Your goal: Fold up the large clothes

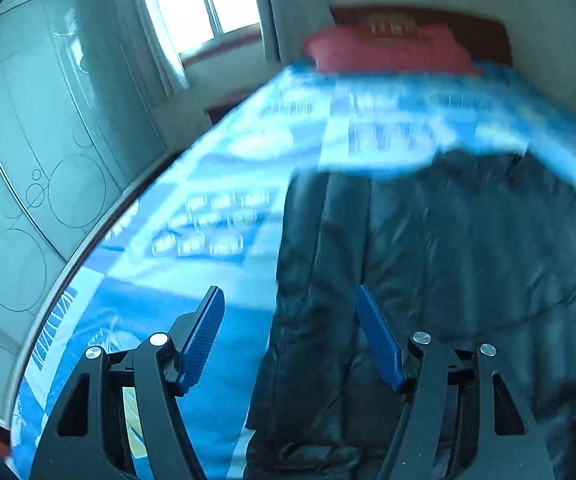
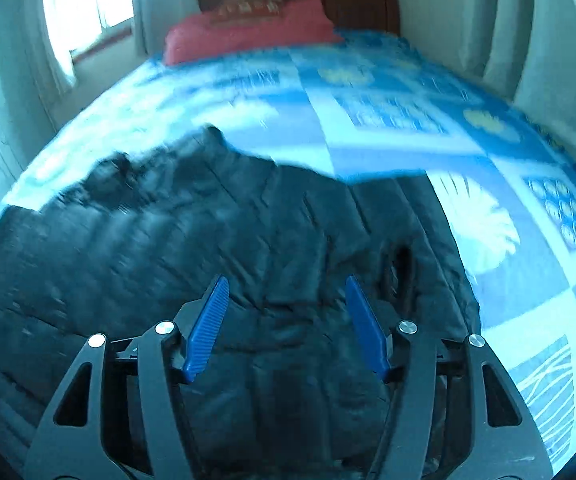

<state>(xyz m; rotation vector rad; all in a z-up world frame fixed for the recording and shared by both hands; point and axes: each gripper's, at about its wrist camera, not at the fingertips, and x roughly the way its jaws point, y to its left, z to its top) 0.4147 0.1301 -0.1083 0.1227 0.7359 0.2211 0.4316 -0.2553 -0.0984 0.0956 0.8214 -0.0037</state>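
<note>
A large black quilted jacket (image 2: 216, 240) lies spread flat on a bed with a blue and white patterned cover (image 2: 387, 128). In the left wrist view the jacket (image 1: 447, 248) fills the right half, its left edge running down the middle. My left gripper (image 1: 289, 296) hovers open over that left edge, one blue pad over the cover, the other over the jacket. My right gripper (image 2: 286, 284) is open above the jacket's middle, nothing between its blue pads. A sleeve opening (image 2: 399, 268) shows just right of it.
A red pillow (image 2: 248, 28) lies at the head of the bed against a dark wooden headboard (image 2: 359, 0). A wardrobe with circle patterns (image 1: 48, 140) stands along the bed's left side. A bright window with curtains (image 1: 200, 0) is beyond.
</note>
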